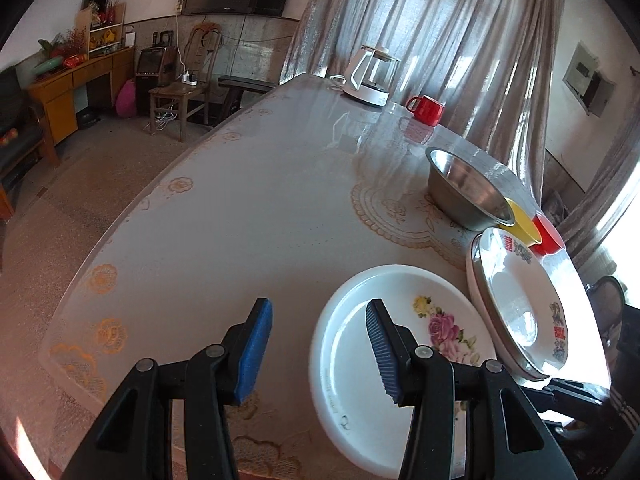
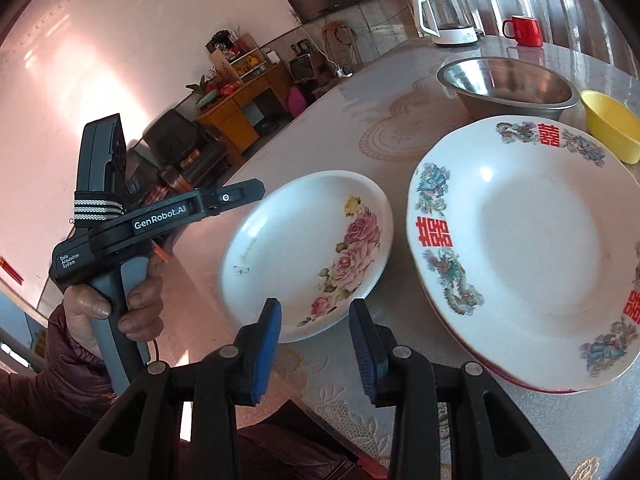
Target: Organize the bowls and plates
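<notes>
A: Item one: rose plate (image 2: 308,252), white, shallow, pink roses and a yellow bloom printed on one side, faint script and a small butterfly mark opposite. Lies flat on the worktop (image 1: 240,200), near its front edge.

B: Item two: dragon plate (image 2: 532,248), larger, white, red double-happiness characters and blue-green dragons round the rim. Tops a stack of plates just right of the rose plate, apart from it.

A: Behind the stack: steel bowl (image 2: 508,82), yellow bowl (image 2: 610,126), red bowl (image 1: 548,236). Farther back, glass kettle (image 1: 370,76) and red mug (image 1: 426,110).

B: Left gripper (image 1: 320,350): blue fingers spread, empty, one finger above the rose plate, whether touching I cannot tell. Right gripper (image 2: 316,354): fingers spread, empty, at that plate's near rim.
</notes>
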